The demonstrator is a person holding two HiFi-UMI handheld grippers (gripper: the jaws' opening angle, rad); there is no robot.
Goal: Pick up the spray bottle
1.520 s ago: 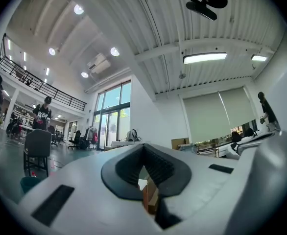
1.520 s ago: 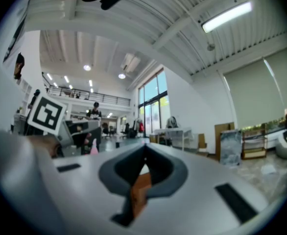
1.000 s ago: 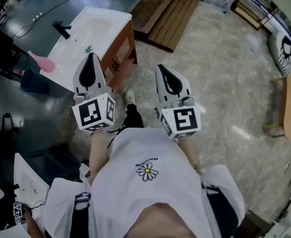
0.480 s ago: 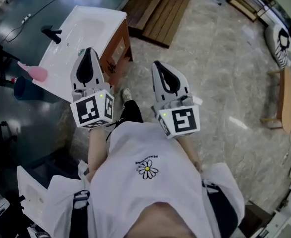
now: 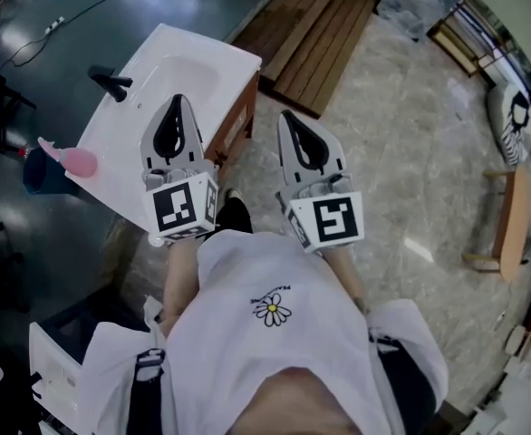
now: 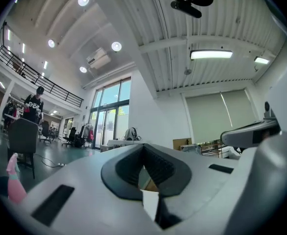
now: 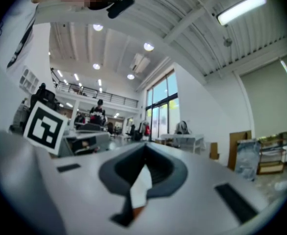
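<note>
left tool (image 5: 177, 102) and right tool (image 5: 289, 118) held out level side by side, both pressed together, empty, pink spray bottle (image 5: 73, 160) just sitting at the sink (image 5: 148, 71) edge

Carried forward, left tongs (image 5: 177, 105) and right tongs (image 5: 291, 120); left further over washbasin (image 5: 125, 141)

Daylight comes through the tall windows (image 6: 109, 114) left of centre in the left gripper view. Round ceiling lamps (image 6: 83, 0) and a long tube light (image 6: 211, 54) keep the hall evenly bright, with soft shadows. In the head view the dark glossy floor (image 5: 30, 43) at the upper left carries a pale sheen, and the stone floor (image 5: 419, 247) at the right shows one small glint. Every view bulges like a fisheye, and both gripper views have black corners. The spray bottle (image 6: 13, 185) is a blurred pink smear at the lower left edge. The right gripper view is soft throughout.
</note>
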